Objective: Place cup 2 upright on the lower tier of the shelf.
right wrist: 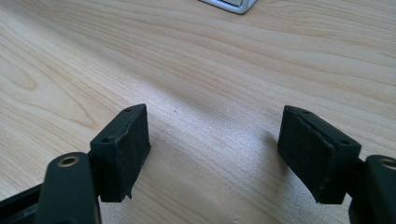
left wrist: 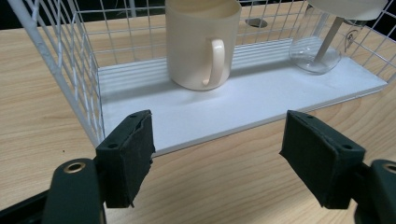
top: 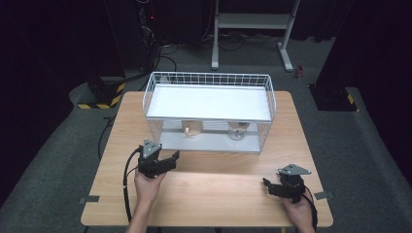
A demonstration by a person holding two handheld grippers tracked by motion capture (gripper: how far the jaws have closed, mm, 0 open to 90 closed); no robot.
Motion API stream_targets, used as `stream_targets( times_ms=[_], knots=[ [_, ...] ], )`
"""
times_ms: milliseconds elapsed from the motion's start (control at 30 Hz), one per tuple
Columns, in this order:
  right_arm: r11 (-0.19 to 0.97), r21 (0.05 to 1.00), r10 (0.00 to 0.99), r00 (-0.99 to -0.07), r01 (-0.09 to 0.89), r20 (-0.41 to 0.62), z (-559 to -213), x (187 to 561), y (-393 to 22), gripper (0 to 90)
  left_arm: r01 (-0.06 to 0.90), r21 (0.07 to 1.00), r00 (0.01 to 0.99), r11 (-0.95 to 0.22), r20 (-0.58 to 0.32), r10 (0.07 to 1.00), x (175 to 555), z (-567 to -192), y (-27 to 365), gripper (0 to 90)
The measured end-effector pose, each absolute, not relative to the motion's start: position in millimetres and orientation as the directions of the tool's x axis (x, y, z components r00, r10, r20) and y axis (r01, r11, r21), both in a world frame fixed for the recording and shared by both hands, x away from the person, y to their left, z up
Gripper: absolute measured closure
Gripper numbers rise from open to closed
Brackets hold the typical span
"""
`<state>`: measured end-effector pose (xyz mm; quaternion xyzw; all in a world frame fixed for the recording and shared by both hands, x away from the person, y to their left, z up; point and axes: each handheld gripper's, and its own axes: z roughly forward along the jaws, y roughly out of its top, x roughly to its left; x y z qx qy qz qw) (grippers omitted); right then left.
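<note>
**Mug waits on the rack's lower shelf as left hand-held gripper lines up**

The mug [left wrist: 201,44], cream-coloured and upright, stands on the white lower shelf [left wrist: 261,100] of a wire rack [top: 210,80], straight ahead of the left hand-held gripper [left wrist: 217,156] and a little beyond its fingertips. That gripper's jaws stand apart with nothing between them, hovering over the wooden surface [top: 214,194] just short of the shelf's front edge. The mug's handle faces the gripper, and its body rises straight up, so a grasp would likely have to come in level, across the cup's width or on the handle itself.

In the high view the left hand-held gripper [top: 170,158] is angled toward the rack's open front and is much the nearer of the two to the mug [top: 192,129]. The right hand-held gripper [top: 268,185] rests low near the surface's front right corner, jaws likewise apart and empty, well away from the rack.

A clear glass [left wrist: 315,56] stands upside down on the same shelf, off to one side of the mug and apart from it. The rack's upper shelf [top: 209,102] hangs above both, and its wire side wall [left wrist: 60,70] rises close beside the left jaw; these look like the tightest limits on any reach inward.
</note>
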<state>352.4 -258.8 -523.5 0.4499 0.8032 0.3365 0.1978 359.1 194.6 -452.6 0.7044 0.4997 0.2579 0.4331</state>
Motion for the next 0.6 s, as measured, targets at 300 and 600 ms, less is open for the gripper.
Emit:
stream_targets(
  times_ms=[300, 600],
  knots=[
    [0.369, 0.719, 0.856, -0.517, 0.590, -0.015, -523, 352, -259, 25.0, 0.482, 0.868, 0.366, -0.118, -0.077, 0.927, 351, -454, 199, 25.7],
    [0.371, 0.719, 0.855, -0.519, 0.587, -0.017, -524, 353, -259, 25.0, 0.487, 0.866, 0.366, -0.111, -0.087, 0.926, 346, -457, 201, 25.7]
  ],
)
